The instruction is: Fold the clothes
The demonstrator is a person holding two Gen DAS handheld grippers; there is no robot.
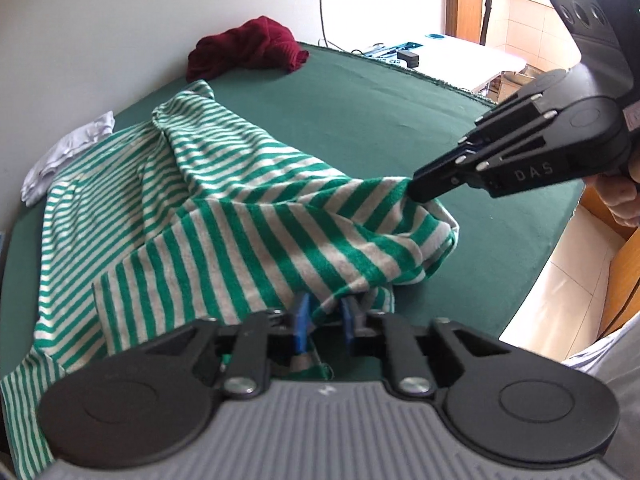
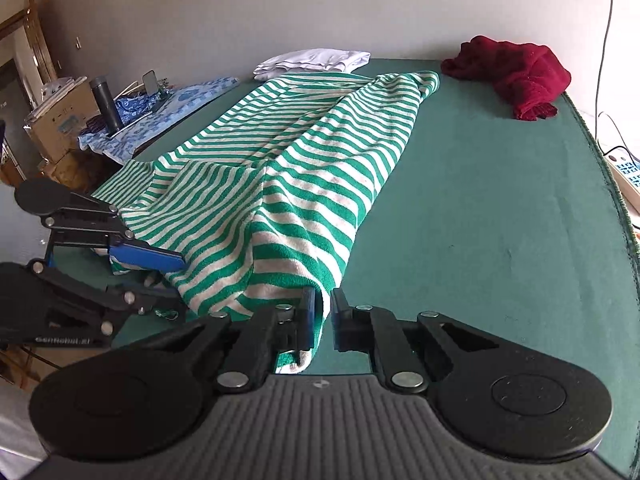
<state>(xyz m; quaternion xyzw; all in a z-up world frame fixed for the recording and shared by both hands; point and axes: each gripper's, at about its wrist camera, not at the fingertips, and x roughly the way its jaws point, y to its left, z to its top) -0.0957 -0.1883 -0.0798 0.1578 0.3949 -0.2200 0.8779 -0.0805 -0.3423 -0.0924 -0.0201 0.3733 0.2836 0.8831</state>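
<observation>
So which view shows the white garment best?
The right wrist view: the white garment lies folded at the table's far edge, behind the striped shirt, its whole outline visible. The left wrist view catches it only at the distorted left edge, partly behind the shirt.

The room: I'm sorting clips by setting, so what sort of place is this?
Probably a lived-in home room: clothes on a green-covered table, a striped top, a dark red sweater, plus cardboard boxes by the wall and a tiled floor.

We see a green-covered table w/ striped garment spread on it, dark red knit far right, white cloth at far edge.
</observation>
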